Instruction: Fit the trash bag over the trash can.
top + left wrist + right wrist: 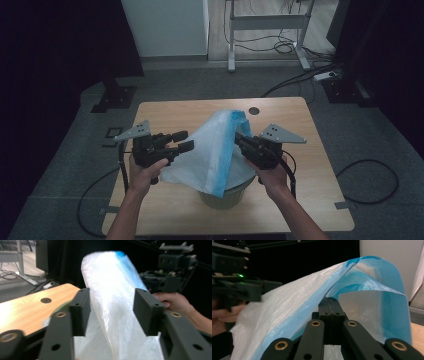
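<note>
A white plastic bag [215, 150] with a blue rim stands drawn up over a green bin [222, 197] near the table's front edge. My right gripper [239, 137] is at the bag's right side, shut on its blue edge; in the right gripper view the jaws [331, 302] press together with the film [294, 300] pinched at their tips. My left gripper [184, 140] is at the bag's left side with its jaws apart. In the left gripper view the bag [112, 290] runs between the two pads [80, 310], and neither pad presses on it.
The wooden table [165, 112] has a round cable hole [254, 110] at the back. Behind it stand a white cabinet [165, 25] and a metal desk frame [265, 30]. Cables [370, 180] lie on the grey floor to the right.
</note>
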Available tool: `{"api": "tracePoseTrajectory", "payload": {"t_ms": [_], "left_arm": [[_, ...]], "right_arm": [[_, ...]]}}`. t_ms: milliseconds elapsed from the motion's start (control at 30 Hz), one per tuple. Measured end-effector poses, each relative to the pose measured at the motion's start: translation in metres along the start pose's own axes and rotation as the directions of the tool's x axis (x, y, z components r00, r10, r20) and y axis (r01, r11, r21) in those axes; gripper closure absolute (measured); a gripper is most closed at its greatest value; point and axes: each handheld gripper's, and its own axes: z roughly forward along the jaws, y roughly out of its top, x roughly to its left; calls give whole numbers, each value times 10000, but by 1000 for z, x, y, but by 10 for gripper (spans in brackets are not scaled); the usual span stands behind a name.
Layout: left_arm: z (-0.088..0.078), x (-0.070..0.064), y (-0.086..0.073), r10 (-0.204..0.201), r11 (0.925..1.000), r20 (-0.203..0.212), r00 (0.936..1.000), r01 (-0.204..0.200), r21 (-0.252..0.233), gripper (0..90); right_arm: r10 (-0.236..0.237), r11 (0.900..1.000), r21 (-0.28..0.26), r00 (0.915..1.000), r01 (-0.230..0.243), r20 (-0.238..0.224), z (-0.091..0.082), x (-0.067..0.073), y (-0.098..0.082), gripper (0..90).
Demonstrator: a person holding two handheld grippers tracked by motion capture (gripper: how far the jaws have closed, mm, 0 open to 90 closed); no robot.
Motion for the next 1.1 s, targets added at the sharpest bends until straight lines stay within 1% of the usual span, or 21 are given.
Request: {"api": "tracePoseTrajectory", "payload": {"t_ms": [33, 67, 100, 133, 167, 200, 233, 267, 367, 433, 467, 500, 533, 567, 633, 733, 767, 800, 833, 967, 1100], "left_arm": [[0, 0, 0, 0, 10000, 0, 10000, 0, 0, 599], [3, 0, -2, 46, 9998, -95, 9999, -44, 181, 671], [3, 0, -2, 46, 9998, -95, 9999, -44, 181, 726], [4, 0, -3, 25, 9997, -143, 9999, -21, 252, 726], [5, -1, -5, 46, 9998, -230, 9997, -41, 214, 781], [4, -1, -7, 49, 10000, -193, 9998, -50, -38, 875], [3, -1, -8, 46, 9997, -149, 9999, -49, -227, 891], [1, -2, -9, 43, 9991, -146, 9999, -50, -420, 894], [-3, -1, -12, -120, 9961, 112, 9999, 129, -873, 895], [-4, 0, -13, -251, 9945, 235, 9994, 274, -1009, 895], [-4, 0, -14, -282, 9940, 245, 9993, 306, -1050, 895], [-4, 0, -14, -282, 9940, 245, 9993, 306, -1050, 895], [-5, 1, -15, -293, 9931, 338, 9990, 329, -1129, 895], [-5, 1, -15, -293, 9931, 338, 9990, 329, -1129, 895], [-4, 1, -16, -267, 9927, 372, 9990, 309, -1167, 895], [-3, 1, -17, -224, 9929, 451, 9987, 275, -1158, 895], [-3, 1, -17, -202, 9932, 492, 9986, 257, -1134, 895], [-1, 1, -18, -154, 9935, 577, 9982, 217, -1113, 895], [-1, 1, -18, -154, 9935, 577, 9982, 217, -1113, 895], [0, 0, -19, 28, 9944, 832, 9965, 60, -1055, 896], [-1, 0, -20, 60, 9944, 987, 9951, 44, -1052, 895]], "right_arm": [[0, 10000, 0, 10000, 0, 0, 0, 0, 0, 892], [-50, 10000, -58, 10000, 50, -68, 0, 2, 1, 892], [-50, 10000, -58, 10000, 50, -68, 0, 2, 1, 892], [-67, 10000, -67, 9999, 66, -77, 0, 3, 1, 892], [-62, 9999, -85, 10000, 62, -68, 0, 4, 1, 892], [-21, 9999, -132, 9999, 19, -102, -1, 4, 0, 891], [-24, 9999, -138, 10000, 23, -95, -2, 4, 0, 891], [-40, 9999, -165, 9999, 38, -93, -4, 5, -1, 884], [37, 9996, -267, 9999, -41, -156, -10, 5, -3, 800], [134, 9995, -270, 9997, -140, -198, -13, 4, -4, 739], [276, 9992, -284, 9992, -284, -272, -15, 4, -5, 701], [276, 9992, -284, 9992, -284, -272, -15, 4, -5, 701], [381, 9989, -248, 9989, -388, -273, -16, 4, -6, 642], [381, 9989, -248, 9989, -388, -273, -16, 4, -6, 642], [462, 9988, -150, 9989, -462, 18, -17, 3, -9, 579], [702, 9975, -108, 9975, -702, 14, -16, -1, -11, 555], [939, 9955, -80, 9956, -940, -41, -14, -5, -12, 550], [1193, 9927, -130, 9926, -1196, -211, -12, -8, -12, 549], [1193, 9927, -130, 9926, -1196, -211, -12, -8, -12, 549], [1314, 9911, -199, 9913, -1314, -19, -8, -13, -9, 526], [1399, 9897, -291, 9901, -1401, -94, -5, -16, -6, 517]]}}
